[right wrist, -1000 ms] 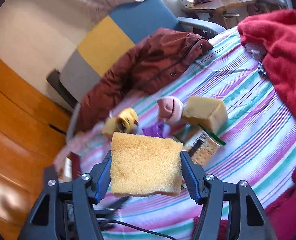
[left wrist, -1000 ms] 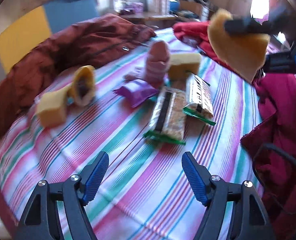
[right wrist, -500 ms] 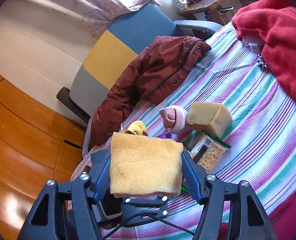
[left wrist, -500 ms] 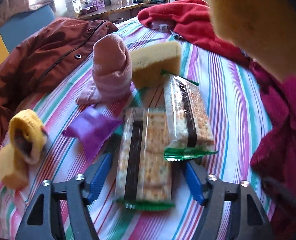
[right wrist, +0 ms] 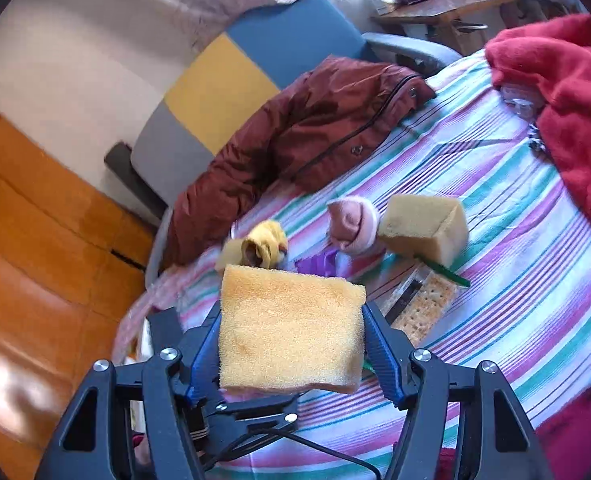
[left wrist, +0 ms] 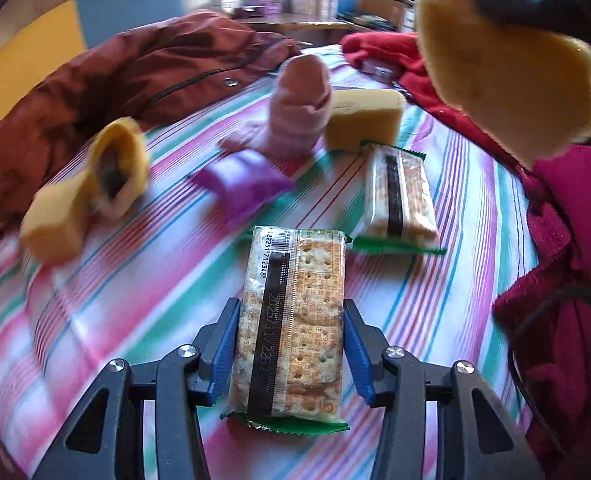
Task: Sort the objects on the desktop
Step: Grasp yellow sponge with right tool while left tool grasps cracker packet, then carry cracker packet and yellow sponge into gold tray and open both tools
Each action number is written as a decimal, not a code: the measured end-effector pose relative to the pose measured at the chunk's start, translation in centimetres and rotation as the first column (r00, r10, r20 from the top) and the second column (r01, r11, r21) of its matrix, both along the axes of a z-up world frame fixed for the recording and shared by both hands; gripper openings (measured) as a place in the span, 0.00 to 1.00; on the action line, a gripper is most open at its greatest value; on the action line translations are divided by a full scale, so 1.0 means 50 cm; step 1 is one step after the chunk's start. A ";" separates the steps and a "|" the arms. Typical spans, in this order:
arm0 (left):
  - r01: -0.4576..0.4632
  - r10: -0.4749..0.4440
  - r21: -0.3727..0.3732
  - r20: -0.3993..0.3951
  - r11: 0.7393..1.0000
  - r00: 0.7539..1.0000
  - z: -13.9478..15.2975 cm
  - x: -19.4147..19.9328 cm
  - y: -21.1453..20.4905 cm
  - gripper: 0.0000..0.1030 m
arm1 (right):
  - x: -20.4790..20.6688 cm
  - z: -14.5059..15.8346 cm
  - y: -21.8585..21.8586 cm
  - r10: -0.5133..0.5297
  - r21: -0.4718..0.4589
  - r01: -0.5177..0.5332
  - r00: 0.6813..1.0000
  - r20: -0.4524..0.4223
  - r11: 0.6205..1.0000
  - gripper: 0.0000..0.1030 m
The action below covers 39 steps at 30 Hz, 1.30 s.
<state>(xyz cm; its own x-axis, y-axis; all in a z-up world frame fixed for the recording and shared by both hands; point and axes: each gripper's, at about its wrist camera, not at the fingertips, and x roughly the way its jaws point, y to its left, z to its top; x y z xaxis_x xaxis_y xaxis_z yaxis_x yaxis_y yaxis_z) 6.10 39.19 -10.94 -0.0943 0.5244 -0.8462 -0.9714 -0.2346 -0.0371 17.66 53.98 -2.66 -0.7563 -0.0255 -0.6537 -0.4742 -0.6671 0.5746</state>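
Left wrist view: one clear green-edged cracker packet (left wrist: 293, 320) is clamped between the blue pads of the left gripper (left wrist: 291, 354), whose jaws have just been closing; a second cracker packet (left wrist: 399, 200) lies beyond on the striped cloth (left wrist: 135, 300), no longer touching the first, near a purple sachet (left wrist: 243, 184). Right wrist view: one flat yellow sponge (right wrist: 289, 338) is gripped by the right gripper (right wrist: 291, 354), as before; a thick sponge block (right wrist: 423, 226) rests beside a pink sock (right wrist: 351, 226).

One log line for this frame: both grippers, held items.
left gripper: closing on cracker pack | right gripper: shut on flat sponge | second cracker pack: on bedsheet
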 end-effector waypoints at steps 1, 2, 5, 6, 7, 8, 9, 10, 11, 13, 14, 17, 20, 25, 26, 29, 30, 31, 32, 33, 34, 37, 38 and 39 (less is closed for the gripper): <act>-0.018 0.018 0.003 -0.001 1.000 1.000 0.001 0.001 -0.014 0.47 | -0.004 -0.001 -0.004 0.010 0.012 -0.011 1.000 0.012 1.000 0.65; -0.044 0.044 0.010 0.001 0.999 0.999 0.004 0.004 -0.033 0.47 | -0.009 -0.001 -0.009 0.020 0.026 -0.021 1.000 0.024 0.999 0.65; -0.113 0.112 0.030 0.041 0.993 0.993 0.011 0.003 -0.073 0.47 | -0.019 0.000 -0.024 0.043 0.065 -0.046 0.998 0.052 0.997 0.64; -0.145 0.143 0.039 0.053 0.989 0.988 0.014 0.000 -0.091 0.47 | -0.021 0.000 -0.028 0.047 0.075 -0.051 0.997 0.059 0.996 0.64; -0.168 0.165 0.047 0.062 0.985 0.984 0.017 -0.003 -0.105 0.47 | -0.022 -0.001 -0.032 0.049 0.083 -0.055 0.997 0.064 0.995 0.64; -0.197 0.192 0.063 0.078 0.978 0.978 0.025 -0.007 -0.127 0.47 | -0.024 -0.001 -0.036 0.051 0.089 -0.057 0.996 0.068 0.994 0.64; -0.218 0.212 0.076 0.082 0.973 0.974 0.031 -0.009 -0.132 0.47 | -0.025 -0.001 -0.039 0.054 0.094 -0.061 0.996 0.071 0.994 0.64; -0.234 0.228 0.087 0.077 0.968 0.971 0.039 -0.010 -0.147 0.47 | -0.027 0.000 -0.043 0.057 0.099 -0.065 0.996 0.074 0.993 0.64; -0.249 0.243 0.097 0.070 0.964 0.968 0.048 -0.011 -0.162 0.47 | -0.029 0.000 -0.046 0.059 0.107 -0.068 0.995 0.079 0.992 0.64; -0.281 0.276 0.121 0.060 0.952 0.959 0.070 -0.014 -0.192 0.47 | -0.032 0.000 -0.053 0.060 0.123 -0.071 0.994 0.090 0.990 0.64; -0.298 0.294 0.136 0.054 0.945 0.954 0.083 -0.016 -0.207 0.47 | -0.034 0.000 -0.057 0.063 0.131 -0.075 0.993 0.096 0.989 0.64; -0.348 0.348 0.184 0.034 0.919 0.937 0.113 -0.026 -0.243 0.47 | -0.044 -0.003 -0.067 0.075 0.150 -0.094 0.990 0.123 0.984 0.64; -0.398 0.405 0.224 0.015 0.890 0.914 0.138 -0.037 -0.270 0.47 | -0.050 -0.006 -0.076 0.084 0.168 -0.108 0.986 0.146 0.980 0.64; -0.489 0.510 0.260 -0.014 0.833 0.860 0.184 -0.061 -0.354 0.47 | -0.058 -0.011 -0.087 0.091 0.190 -0.125 0.980 0.178 0.974 0.64; -0.516 0.539 0.266 -0.020 0.815 0.842 0.192 -0.067 -0.373 0.47 | -0.059 -0.011 -0.089 0.092 0.192 -0.127 0.979 0.182 0.973 0.64; -0.572 0.598 0.271 -0.019 0.774 0.801 0.201 -0.081 -0.417 0.47 | -0.061 -0.012 -0.093 0.092 0.199 -0.131 0.977 0.192 0.971 0.64; -0.586 0.614 0.273 -0.023 0.763 0.789 0.203 -0.083 -0.429 0.47 | -0.063 -0.013 -0.094 0.096 0.201 -0.136 0.976 0.197 0.970 0.64; -0.601 0.630 0.275 -0.023 0.751 0.777 0.206 -0.087 -0.446 0.47 | -0.065 -0.013 -0.097 0.099 0.204 -0.140 0.974 0.202 0.969 0.64; -0.620 0.649 0.275 -0.022 0.735 0.760 0.207 -0.091 -0.465 0.47 | -0.067 -0.014 -0.100 0.103 0.208 -0.147 0.973 0.208 0.967 0.64; -0.636 0.667 0.276 -0.025 0.721 0.745 0.208 -0.095 -0.480 0.47 | -0.070 -0.014 -0.105 0.109 0.212 -0.155 0.971 0.215 0.965 0.64; -0.646 0.677 0.277 -0.024 0.712 0.736 0.208 -0.098 -0.491 0.47 | -0.073 -0.012 -0.111 0.116 0.218 -0.164 0.969 0.218 0.962 0.64; -0.685 0.719 0.281 -0.026 0.672 0.694 0.210 -0.108 -0.535 0.47 | -0.085 -0.004 -0.139 0.154 0.215 -0.198 0.967 0.204 0.956 0.64; -0.697 0.731 0.282 -0.025 0.660 0.682 0.210 -0.111 -0.549 0.47 | -0.091 -0.002 -0.152 0.169 0.215 -0.211 0.965 0.199 0.954 0.64; -0.705 0.739 0.283 -0.024 0.651 0.673 0.209 -0.113 -0.558 0.47 | -0.098 0.000 -0.168 0.188 0.215 -0.229 0.963 0.194 0.949 0.64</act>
